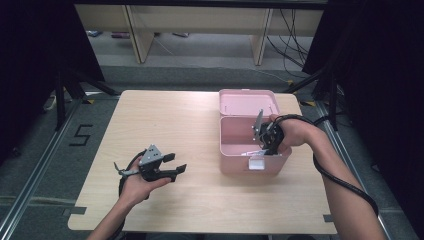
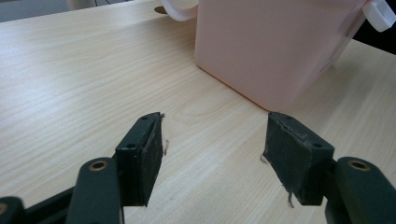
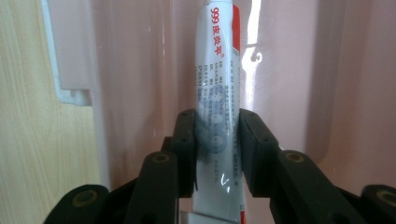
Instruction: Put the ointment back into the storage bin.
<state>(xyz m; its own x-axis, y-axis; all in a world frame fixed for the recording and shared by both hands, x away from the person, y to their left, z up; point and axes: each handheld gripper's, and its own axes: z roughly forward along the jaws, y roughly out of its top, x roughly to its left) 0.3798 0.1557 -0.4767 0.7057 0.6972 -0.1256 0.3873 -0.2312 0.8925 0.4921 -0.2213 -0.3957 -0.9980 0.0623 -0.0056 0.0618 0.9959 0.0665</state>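
While the left gripper (image 1: 176, 163) waits spread and empty on the table (image 1: 165, 115), the right gripper (image 3: 217, 140) pinches a white ointment tube (image 3: 217, 93) inside the open pink box (image 1: 232, 150), its long axis running straight out between the jaws.

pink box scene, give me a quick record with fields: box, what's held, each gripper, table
box: pink box with a white latch, lid open, toward the table's right side
held item: white ointment tube with red print, inside the box
right gripper: right gripper reaching into the box, jaws closed on the tube
left gripper: left gripper open, nothing between the jaws, above bare tabletop left of the box
table: light wooden table
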